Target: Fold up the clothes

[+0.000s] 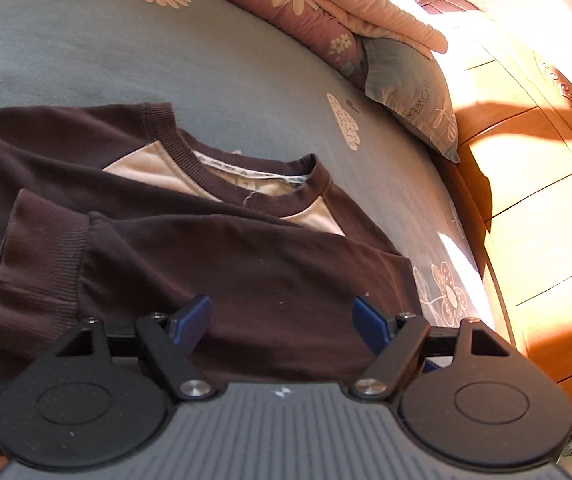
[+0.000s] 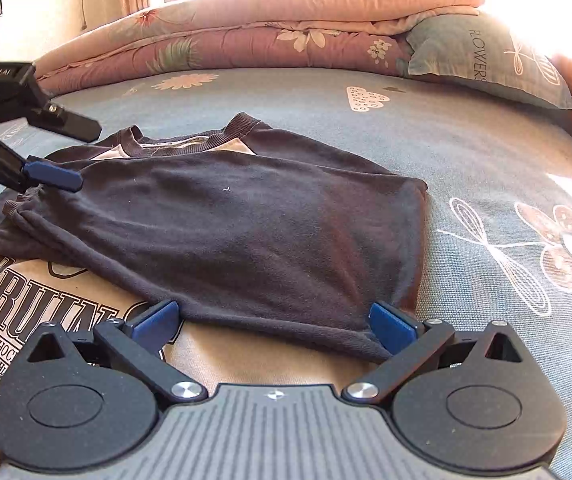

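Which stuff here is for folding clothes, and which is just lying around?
For folding: brown sweatshirt, left tongs, right tongs.
Just lying around: pillow, folded quilt, flowered bedsheet.

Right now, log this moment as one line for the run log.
step: sleeve folded across sweatshirt | left gripper: open, above cuff | right gripper: open, empty | surface: bed
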